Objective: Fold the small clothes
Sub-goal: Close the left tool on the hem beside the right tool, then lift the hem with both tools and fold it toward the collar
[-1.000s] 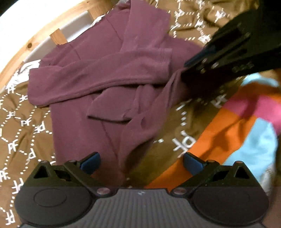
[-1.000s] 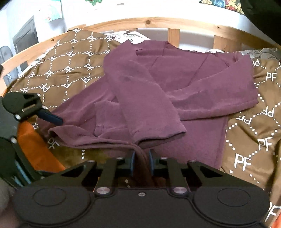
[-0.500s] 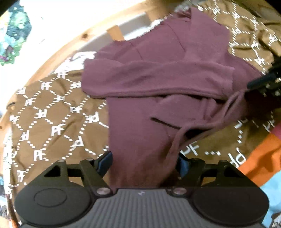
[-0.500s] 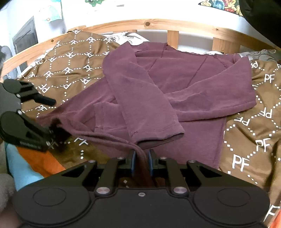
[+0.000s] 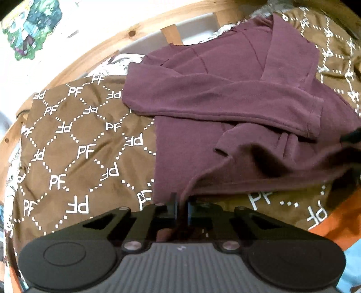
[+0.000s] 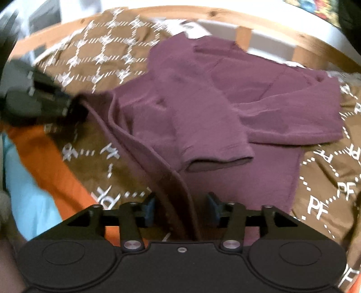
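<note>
A maroon long-sleeved shirt (image 5: 225, 101) (image 6: 203, 108) lies on a brown blanket, both sleeves crossed over its chest. My left gripper (image 5: 180, 207) is shut on the shirt's bottom hem at one near corner; the right wrist view shows it at the left (image 6: 52, 106), pinching that hem. My right gripper (image 6: 181, 207) has its jaws opening. The hem edge (image 6: 180, 187) runs between the blue pads (image 6: 149, 209), which stand apart from the cloth. The hem stretches in a ridge from one gripper to the other.
The brown blanket (image 5: 74, 144) with white "PF" print covers the bed. A wooden bed rail (image 5: 135, 33) (image 6: 225, 13) curves behind the shirt against a white wall. An orange and light-blue cloth (image 6: 33, 171) lies at the near side.
My left gripper slid along the hem to its corner and shut on it. My right gripper, shut on the hem before, has parted its jaws. The shirt's lower edge is drawn straighter.
</note>
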`<action>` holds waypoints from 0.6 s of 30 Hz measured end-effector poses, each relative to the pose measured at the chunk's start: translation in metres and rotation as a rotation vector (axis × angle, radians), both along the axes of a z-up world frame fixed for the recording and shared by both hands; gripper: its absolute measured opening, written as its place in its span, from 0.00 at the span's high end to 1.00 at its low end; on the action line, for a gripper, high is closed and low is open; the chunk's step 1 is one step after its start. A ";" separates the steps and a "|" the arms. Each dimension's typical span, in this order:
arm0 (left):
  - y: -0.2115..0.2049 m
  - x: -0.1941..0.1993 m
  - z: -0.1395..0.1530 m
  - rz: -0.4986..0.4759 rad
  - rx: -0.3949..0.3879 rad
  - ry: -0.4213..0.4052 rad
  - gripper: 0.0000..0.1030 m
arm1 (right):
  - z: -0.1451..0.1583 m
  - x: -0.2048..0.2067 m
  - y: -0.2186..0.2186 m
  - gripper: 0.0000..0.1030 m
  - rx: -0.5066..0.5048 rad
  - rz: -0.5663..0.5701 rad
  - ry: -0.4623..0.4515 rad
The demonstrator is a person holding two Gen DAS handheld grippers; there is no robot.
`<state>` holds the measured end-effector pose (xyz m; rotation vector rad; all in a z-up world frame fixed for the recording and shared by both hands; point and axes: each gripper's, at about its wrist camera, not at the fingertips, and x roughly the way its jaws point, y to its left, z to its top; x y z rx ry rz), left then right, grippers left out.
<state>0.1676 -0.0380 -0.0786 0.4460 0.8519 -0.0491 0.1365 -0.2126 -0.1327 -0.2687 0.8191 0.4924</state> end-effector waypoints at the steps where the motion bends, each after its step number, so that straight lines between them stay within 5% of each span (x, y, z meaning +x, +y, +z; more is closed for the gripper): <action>1: 0.002 0.000 0.001 0.003 -0.017 -0.005 0.95 | -0.002 -0.002 0.005 0.44 -0.027 0.017 -0.006; 10: 0.011 -0.016 0.021 0.012 -0.092 -0.094 0.97 | -0.011 -0.019 0.013 0.44 -0.347 0.022 -0.179; 15: 0.007 -0.041 0.038 -0.036 -0.076 -0.152 0.97 | 0.000 -0.031 0.007 0.93 -0.439 0.072 -0.236; 18: 0.005 -0.056 0.052 -0.037 -0.078 -0.207 0.97 | 0.012 -0.047 0.006 0.95 -0.491 0.105 -0.297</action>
